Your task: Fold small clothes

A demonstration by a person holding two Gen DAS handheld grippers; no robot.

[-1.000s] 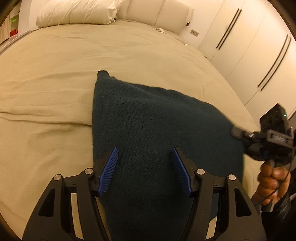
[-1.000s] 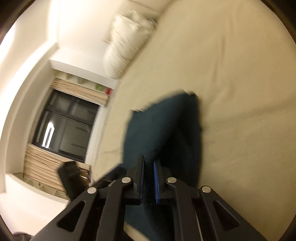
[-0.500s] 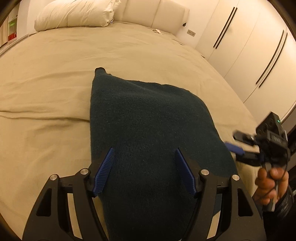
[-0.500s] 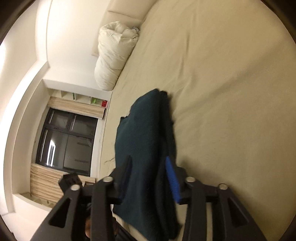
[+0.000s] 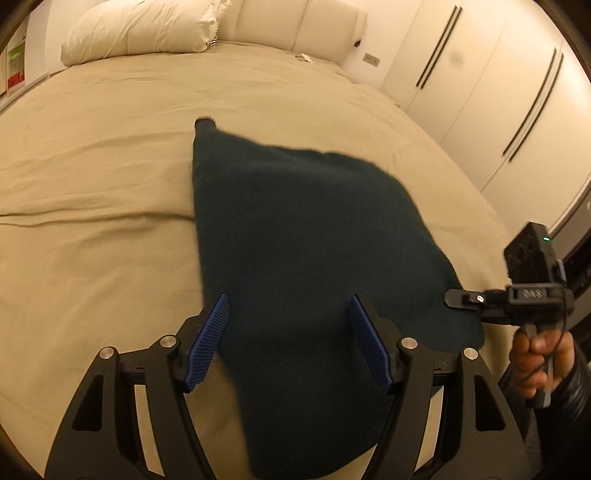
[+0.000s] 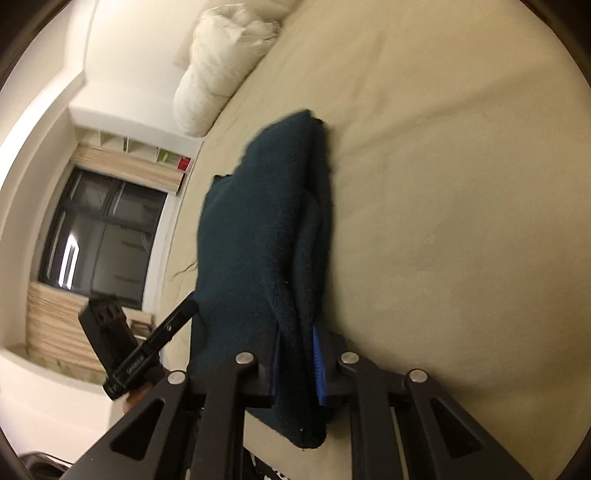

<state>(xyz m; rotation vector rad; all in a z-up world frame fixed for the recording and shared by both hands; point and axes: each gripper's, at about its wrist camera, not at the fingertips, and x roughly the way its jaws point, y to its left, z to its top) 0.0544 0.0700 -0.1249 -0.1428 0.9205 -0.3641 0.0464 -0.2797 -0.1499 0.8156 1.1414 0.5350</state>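
Knitwear first: from the left wrist view, a dark green knitted garment (image 5: 310,258) lies spread on the beige bed (image 5: 92,192), its far corner pointing toward the white pillow (image 5: 140,29) at the headboard. The left claw (image 5: 289,343) hangs over the near part of the garment with its blue pads (image 5: 208,339) standing wide apart, the cloth passing under the gap and neither pad pressing on it. At the right edge, the right claw (image 5: 458,298) reaches in level to the garment's right border, gripped by a hand (image 5: 539,350) in a dark sleeve. White wardrobe doors (image 5: 480,92) with dark handles line the wall beyond the bed.

From the right wrist view, which is rolled sideways and somewhat blurred, the right claw (image 6: 297,363) is narrow and closing, with a thick fold of the garment (image 6: 258,229) pinched between its pads (image 6: 318,360). The rest of the cloth runs away across the bed (image 6: 461,184). The left claw (image 6: 173,325) shows at the lower left, in front of a dark window (image 6: 99,236).
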